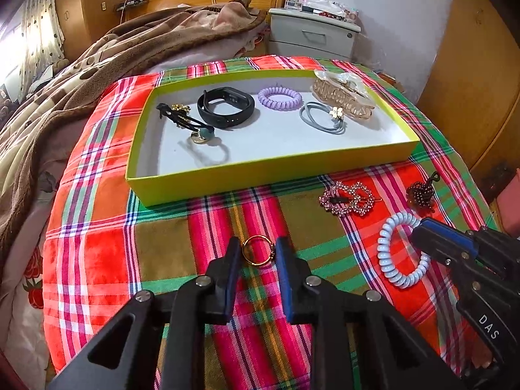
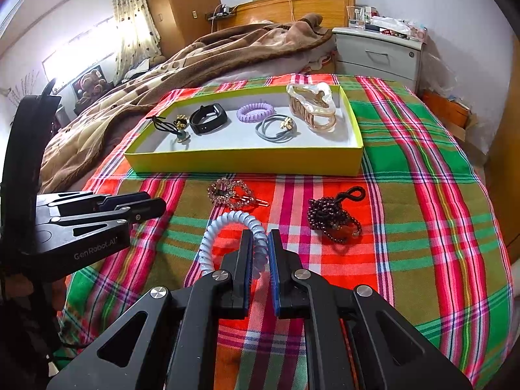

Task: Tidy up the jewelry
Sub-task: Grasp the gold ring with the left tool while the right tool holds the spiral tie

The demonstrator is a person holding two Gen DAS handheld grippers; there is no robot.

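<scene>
A yellow-green tray [image 1: 269, 170] [image 2: 247, 162] on a plaid cloth holds a black watch band [image 1: 226, 107], a purple coil tie [image 1: 279, 97], a grey hair tie [image 1: 321, 118], a clear claw clip [image 1: 344, 97] and black ties with charms [image 1: 185, 120]. My left gripper [image 1: 258, 250] is closed on a gold ring [image 1: 257, 249] on the cloth. My right gripper [image 2: 260, 243] [image 1: 419, 230] is closed on a pale blue coil tie [image 2: 224, 227] [image 1: 401, 253]. A rhinestone clip [image 1: 346, 200] [image 2: 234, 193] and a dark bead bracelet [image 1: 421, 193] [image 2: 334, 216] lie on the cloth.
The plaid cloth [image 1: 182, 234] covers the foot of a bed with a brown blanket [image 1: 97, 74] at the back left. A white nightstand [image 1: 312, 34] stands behind. A wooden wardrobe [image 1: 477, 81] is at the right.
</scene>
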